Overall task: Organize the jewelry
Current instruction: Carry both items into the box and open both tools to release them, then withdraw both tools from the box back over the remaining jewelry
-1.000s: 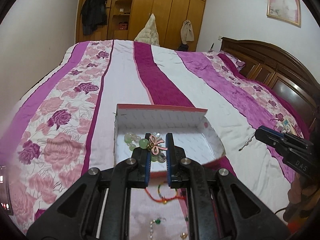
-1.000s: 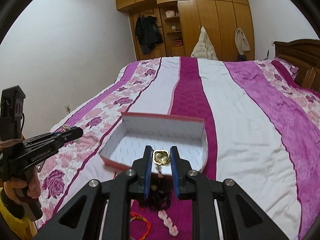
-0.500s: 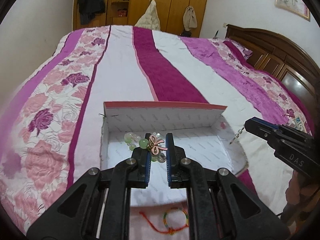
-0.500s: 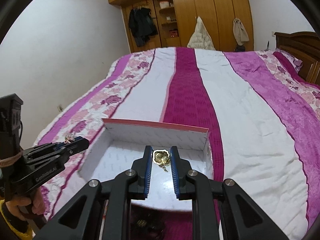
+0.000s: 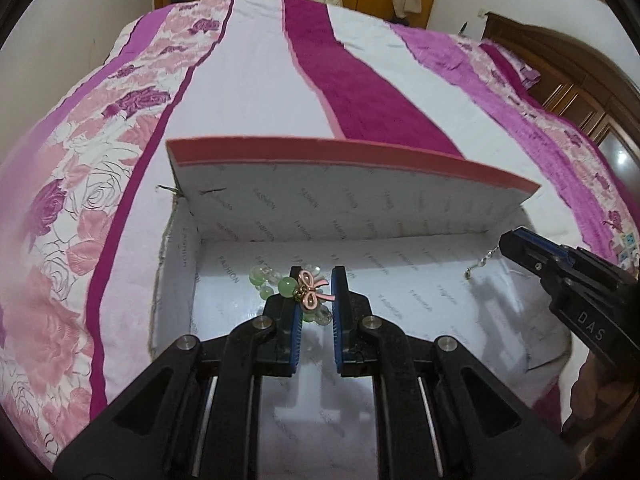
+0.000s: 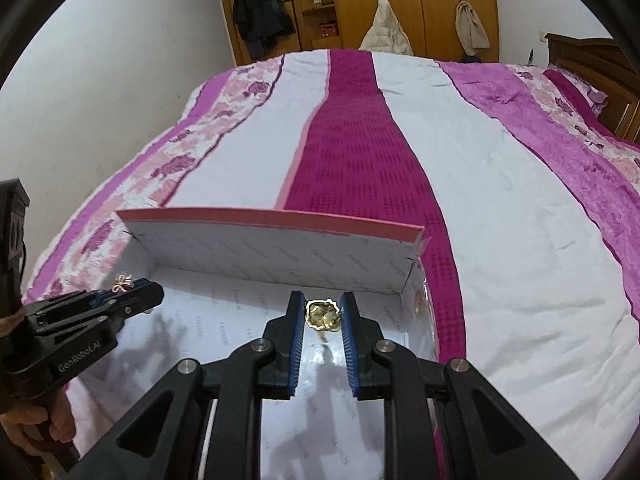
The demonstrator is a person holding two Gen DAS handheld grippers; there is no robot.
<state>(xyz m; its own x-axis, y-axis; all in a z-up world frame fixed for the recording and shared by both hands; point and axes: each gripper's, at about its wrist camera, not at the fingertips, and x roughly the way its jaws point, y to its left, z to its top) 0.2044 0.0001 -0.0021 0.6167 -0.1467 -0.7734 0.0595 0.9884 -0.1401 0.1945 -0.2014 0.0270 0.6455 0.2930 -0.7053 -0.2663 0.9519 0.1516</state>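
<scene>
Both grippers have come down and forward over the open box on the bed; a second ago the box sat farther off and smaller, with a red cord bracelet and other loose pieces on the bedspread in front of it. Those pieces are now out of sight, and white printed lining fills the space under the fingers.

From the left wrist view, the left gripper is closed on a green bead bracelet with a small pink bow charm; the beads bunch against the left finger's blue pad and the bow reaches across to the right pad. The bracelet hangs above the box floor, near its left wall.

From the right wrist view, the right gripper is clamped on a gold pendant, pinched between both blue pads, over the right part of the box close to its right wall. In the left wrist view a thin silver chain dangles from this gripper's tip.

A pink-topped back wall of the box stands upright beyond both grippers. The striped magenta, white and floral bedspread spreads out behind, with wooden wardrobes at the far wall.
</scene>
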